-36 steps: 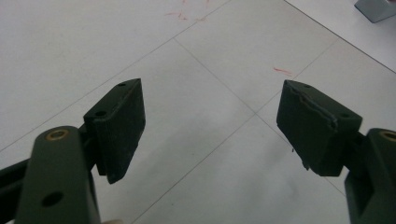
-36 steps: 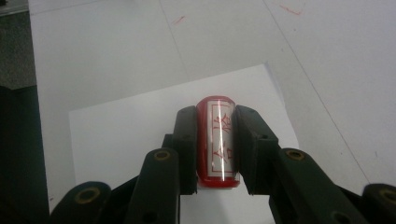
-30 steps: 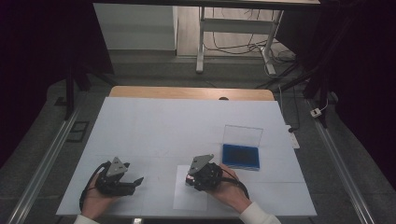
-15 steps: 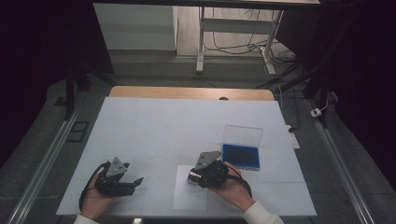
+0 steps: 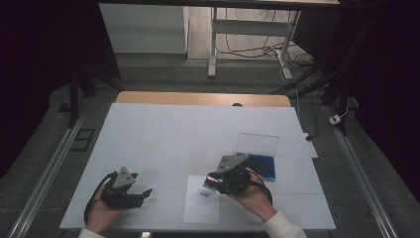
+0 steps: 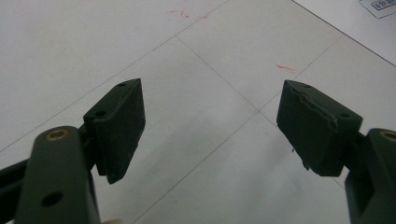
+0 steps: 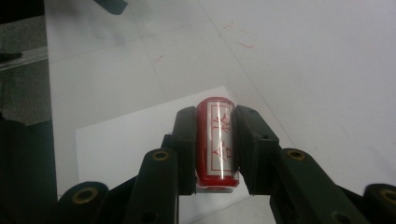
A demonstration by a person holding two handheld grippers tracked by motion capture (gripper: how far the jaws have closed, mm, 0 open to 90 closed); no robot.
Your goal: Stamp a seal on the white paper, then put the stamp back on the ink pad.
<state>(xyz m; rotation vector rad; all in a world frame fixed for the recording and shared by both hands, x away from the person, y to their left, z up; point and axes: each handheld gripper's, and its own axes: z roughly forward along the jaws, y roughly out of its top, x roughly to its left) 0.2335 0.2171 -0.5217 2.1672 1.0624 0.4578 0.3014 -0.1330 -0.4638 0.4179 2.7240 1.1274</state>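
A red stamp [image 7: 218,140] with a white face and red characters sits clamped between the pads of my right gripper [image 7: 215,122]. In the high view that gripper [image 5: 213,179] hovers just above a white paper sheet [image 5: 200,210] near the table's front edge, the stamp [image 5: 211,177] at its tip pointing left. The paper [image 7: 121,135] lies under the stamp in the right gripper view. My left gripper [image 5: 143,192] rests at the front left with its jaws wide apart, and nothing lies between them in its own view [image 6: 210,107].
A blue ink pad box [image 5: 258,166] with its clear lid [image 5: 256,145] raised stands just right of the right hand. A small printed mark [image 5: 203,193] is on the paper. The table's front edge [image 5: 198,229] is close to both hands.
My right gripper has risen a little from the paper and shifted slightly right, still holding the stamp. The left gripper has stayed put.
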